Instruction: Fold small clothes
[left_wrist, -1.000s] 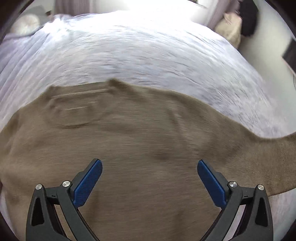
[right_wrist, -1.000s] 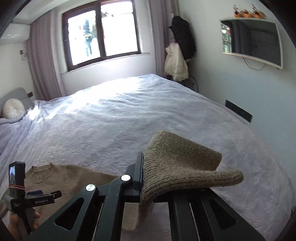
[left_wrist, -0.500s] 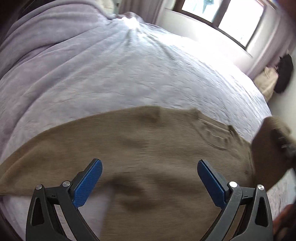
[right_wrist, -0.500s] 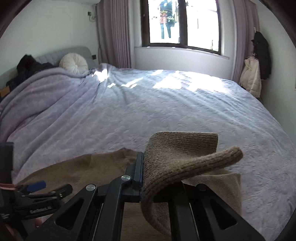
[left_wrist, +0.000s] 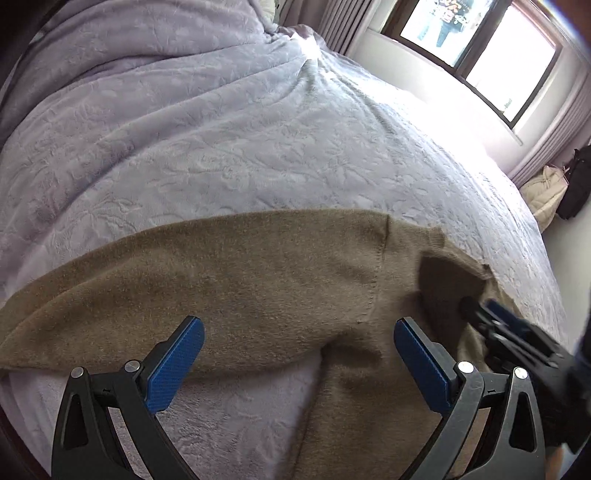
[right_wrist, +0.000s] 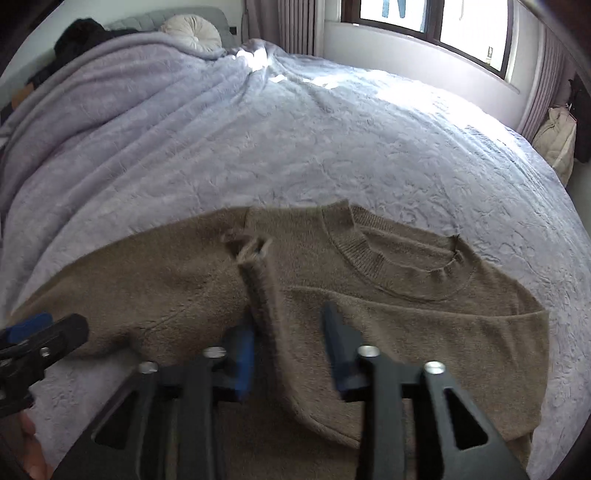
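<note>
Spread wide, my left gripper hangs over the brown sweater with nothing between its blue pads, seen from the left wrist camera. Beneath it one sleeve lies stretched flat to the left across the lavender bedspread, and the garment's body runs down under the right-hand pad. At the right edge my right gripper shows, blurred, low over a folded part of the knit by the collar. Bright windows and hanging coats mark the far side of the room. From the right wrist camera, my right gripper stands partly parted, and a ribbed cuff rises on edge between the fingers; it lies close against the left-hand pad and clear of the right-hand one, but motion blur keeps me from telling whether the knit is pinched or loose. The sweater lies front up on the bedspread, ribbed neckline toward the window, with the right sleeve folded across the chest. My left gripper appears at the lower left edge, over the outstretched sleeve. A round cushion sits at the headboard.
</note>
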